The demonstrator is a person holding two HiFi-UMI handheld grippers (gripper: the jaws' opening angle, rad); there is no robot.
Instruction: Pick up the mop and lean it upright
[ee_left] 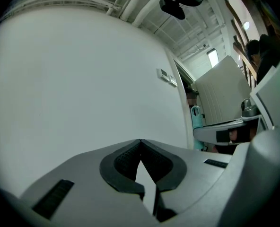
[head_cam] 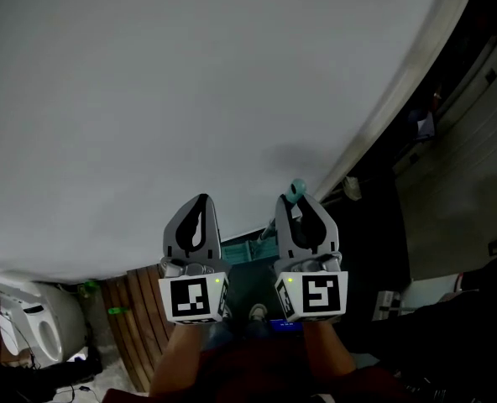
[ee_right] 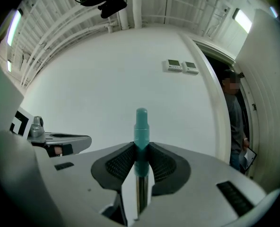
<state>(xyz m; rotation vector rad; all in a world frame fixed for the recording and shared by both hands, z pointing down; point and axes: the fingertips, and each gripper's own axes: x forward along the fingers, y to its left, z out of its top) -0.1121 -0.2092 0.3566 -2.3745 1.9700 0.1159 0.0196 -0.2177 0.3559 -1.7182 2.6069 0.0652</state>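
The mop shows as a metal handle with a teal grip [ee_right: 141,129] standing upright between the jaws of my right gripper [ee_right: 141,151], which is shut on it. In the head view the teal tip [head_cam: 296,191] pokes up above the right gripper [head_cam: 306,212], close to the white wall. In the left gripper view the same grip [ee_left: 196,122] appears off to the right. My left gripper [ee_left: 140,151] is shut with nothing between its pads, and in the head view it [head_cam: 196,212] is held level beside the right one. The mop's head is hidden.
A big white wall [head_cam: 190,99] fills most of every view. A person [ee_right: 235,122] stands in a doorway at the right. Two small wall panels [ee_right: 182,66] hang beside the door frame. Below lie wooden planks [head_cam: 139,326] and a white appliance [head_cam: 30,321].
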